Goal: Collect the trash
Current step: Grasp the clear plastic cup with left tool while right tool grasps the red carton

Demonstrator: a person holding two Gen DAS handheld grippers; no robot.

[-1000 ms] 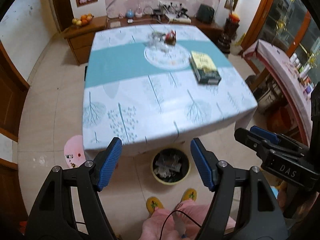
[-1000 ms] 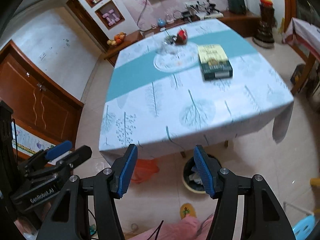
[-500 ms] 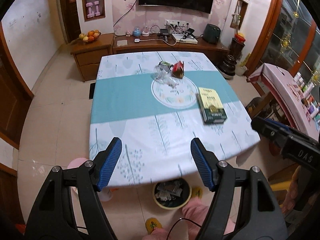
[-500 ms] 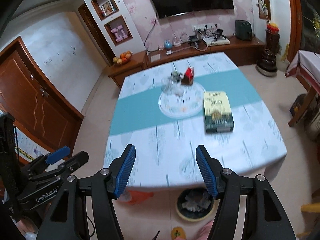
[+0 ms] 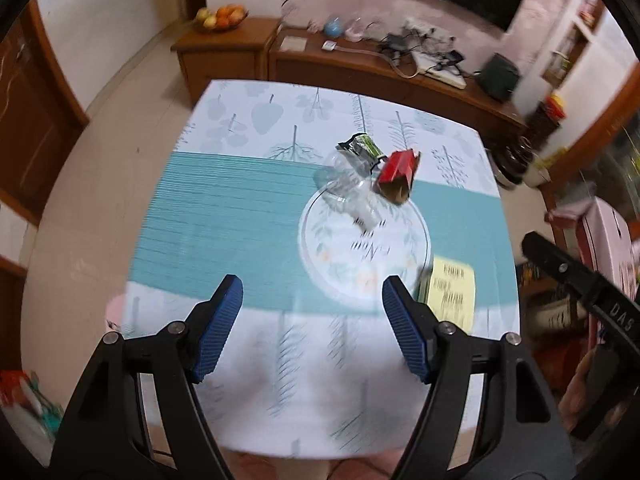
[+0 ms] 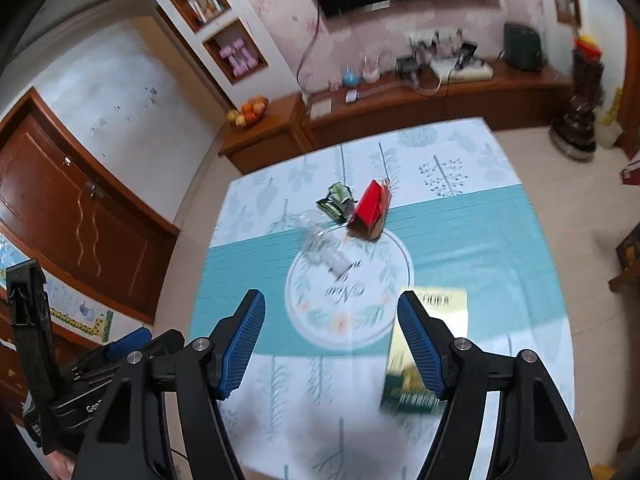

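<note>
Three pieces of trash lie together past the middle of the table: a red carton on its side, a crumpled green and silver wrapper, and a clear plastic bottle. My left gripper hangs open above the near part of the table with nothing between its fingers. Over the near edge, my right gripper has empty jaws that are opening. Both are well short of the trash.
A green and yellow book lies right of the round printed mat. The table's cloth is teal and white. A wooden sideboard with cables and a fruit bowl lines the far wall.
Both grippers moved forward from above the floor bin to over the table; the bin and the slippers have left the view. The trash now appears closer. The right jaws widened.
</note>
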